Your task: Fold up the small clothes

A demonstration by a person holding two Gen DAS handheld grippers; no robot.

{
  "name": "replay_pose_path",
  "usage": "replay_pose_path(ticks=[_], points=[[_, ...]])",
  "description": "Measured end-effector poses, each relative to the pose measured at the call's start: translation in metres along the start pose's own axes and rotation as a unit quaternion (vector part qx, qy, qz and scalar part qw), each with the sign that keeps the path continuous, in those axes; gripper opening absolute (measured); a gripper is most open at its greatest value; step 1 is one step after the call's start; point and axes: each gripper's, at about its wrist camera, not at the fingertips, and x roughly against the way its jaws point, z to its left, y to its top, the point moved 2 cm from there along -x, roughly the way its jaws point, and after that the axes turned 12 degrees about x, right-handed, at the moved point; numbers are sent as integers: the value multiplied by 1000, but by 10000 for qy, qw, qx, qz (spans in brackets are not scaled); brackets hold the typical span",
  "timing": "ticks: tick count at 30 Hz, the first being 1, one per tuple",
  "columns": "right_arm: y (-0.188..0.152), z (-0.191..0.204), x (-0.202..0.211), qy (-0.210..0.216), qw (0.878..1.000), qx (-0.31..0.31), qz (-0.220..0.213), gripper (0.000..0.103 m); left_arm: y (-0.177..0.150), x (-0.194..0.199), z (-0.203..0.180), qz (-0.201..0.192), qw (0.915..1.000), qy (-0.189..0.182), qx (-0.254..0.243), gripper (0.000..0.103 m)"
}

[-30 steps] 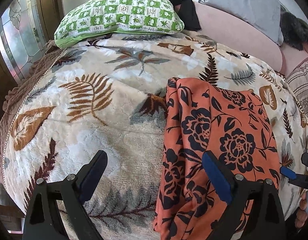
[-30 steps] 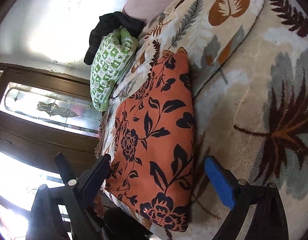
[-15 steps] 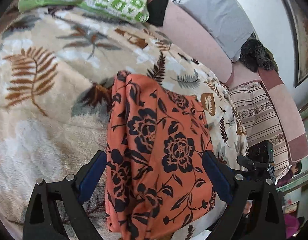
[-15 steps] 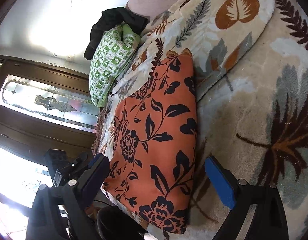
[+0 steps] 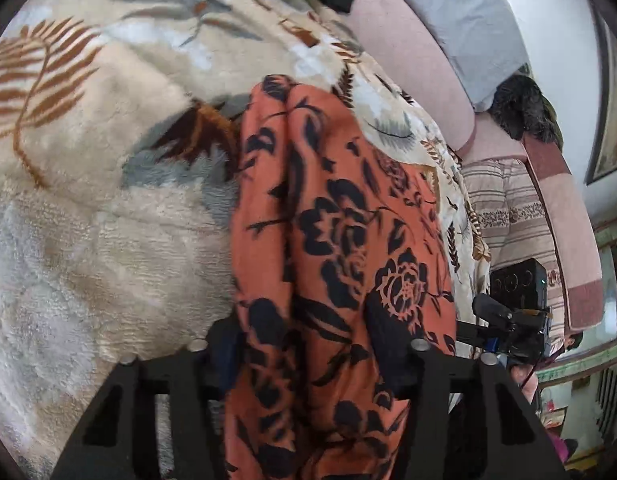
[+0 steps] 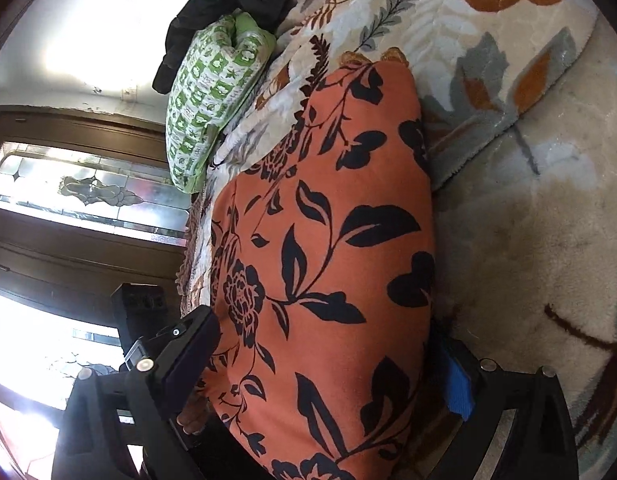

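The left gripper (image 5: 308, 344) has its jaws spread wide, one on each side of the near end of the orange floral garment (image 5: 340, 248); the pads are mostly hidden by cloth, so whether they touch it is hard to say. The right gripper (image 6: 324, 364) is likewise spread, straddling the same garment (image 6: 324, 240) — one jaw at 8 o'clock, the blue pad (image 6: 458, 384) at 4 o'clock.

The garment lies as a long, narrow strip on the leaf-patterned blanket (image 5: 88, 240), running from 6 toward 12 o'clock in the left wrist view. It looks already folded lengthwise; judging by that, a crosswise fold or two remains, so the task seems roughly midway.

Further out, a green checked pillow (image 6: 212, 92) sits at 11 o'clock in the right wrist view with dark clothing (image 6: 228, 4) touching it — apparently more to fold, though I cannot tell. A grey pillow (image 5: 468, 20) lies at 1 o'clock.
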Motion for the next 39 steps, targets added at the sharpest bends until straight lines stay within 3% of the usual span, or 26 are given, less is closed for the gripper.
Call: replay_pose_path(ticks=[3, 10, 22, 30, 32, 35, 37, 39], points=[[1, -4, -7, 38, 9999, -84, 69, 99, 2, -2, 10, -31, 9993, -315, 188, 55], [2, -1, -9, -84, 9999, -40, 140, 99, -6, -4, -8, -208, 9994, 40, -284, 62], [4, 0, -17, -281, 9993, -122, 225, 99, -10, -6, -9, -271, 9988, 72, -392, 62], [6, 11, -25, -620, 9963, 249, 548, 98, -9, -6, -4, -163, 9993, -21, -344, 43], [7, 21, -28, -987, 9913, 597, 631, 79, -9, -5, -4, -172, 9992, -30, -352, 40], [9, 28, -22, -986, 9903, 788, 578, 55, -10, 0, -10, -231, 9989, 26, -407, 37], [13, 34, -13, -999, 9895, 914, 512, 43, -11, 5, -19, -311, 9983, 42, -485, 35], [18, 44, -3, -1013, 9874, 1130, 450, 40, -13, 10, -30, -392, 9980, -8, -494, 35]])
